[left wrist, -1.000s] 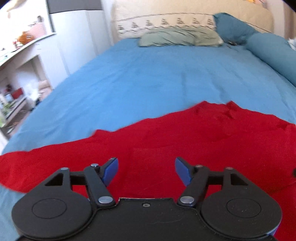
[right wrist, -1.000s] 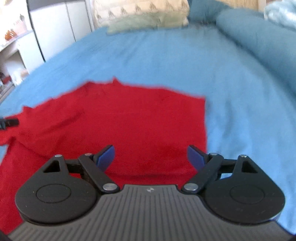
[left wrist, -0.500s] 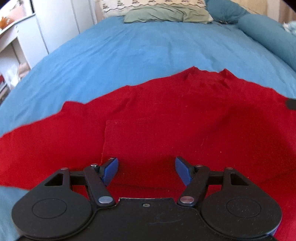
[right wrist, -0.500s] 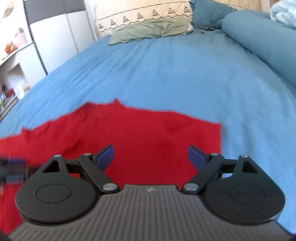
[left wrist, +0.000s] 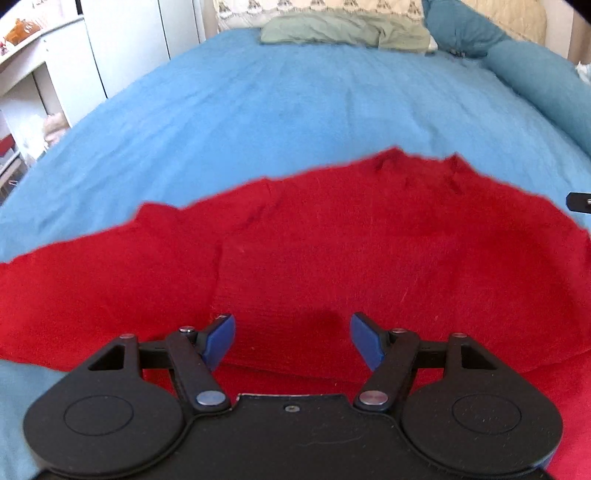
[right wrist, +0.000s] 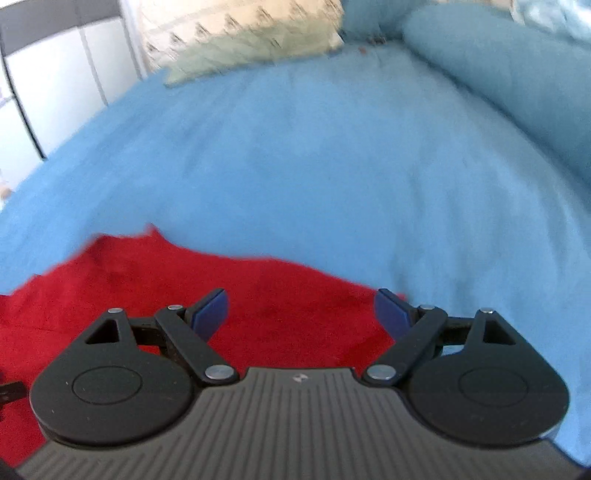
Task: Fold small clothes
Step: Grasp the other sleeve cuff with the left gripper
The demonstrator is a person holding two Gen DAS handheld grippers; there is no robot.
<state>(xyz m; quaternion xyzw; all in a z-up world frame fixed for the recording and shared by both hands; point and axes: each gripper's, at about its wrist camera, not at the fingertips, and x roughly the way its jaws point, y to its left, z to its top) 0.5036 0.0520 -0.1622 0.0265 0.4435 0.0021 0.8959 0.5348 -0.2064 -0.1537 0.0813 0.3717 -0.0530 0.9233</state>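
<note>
A red garment [left wrist: 332, 251] lies spread flat on the blue bed sheet [left wrist: 295, 110], with a sleeve reaching out to the left. My left gripper [left wrist: 291, 341] is open and empty, just above the garment's near hem. In the right wrist view the same garment [right wrist: 288, 306] fills the lower left. My right gripper [right wrist: 301, 314] is open and empty over the garment's right part, near its right edge. A bit of the right gripper [left wrist: 580, 202] shows at the right edge of the left wrist view.
Pillows [left wrist: 343, 29] lie at the head of the bed. A teal bolster [left wrist: 546, 85] runs along the right side. White cupboards and shelves [left wrist: 55, 74] stand left of the bed. The bed sheet [right wrist: 332, 166] stretches out beyond the garment.
The right wrist view has tilted up and to the right, so less of the garment shows and it is blurred. The left gripper has stayed over the near hem. Both grippers stayed open.
</note>
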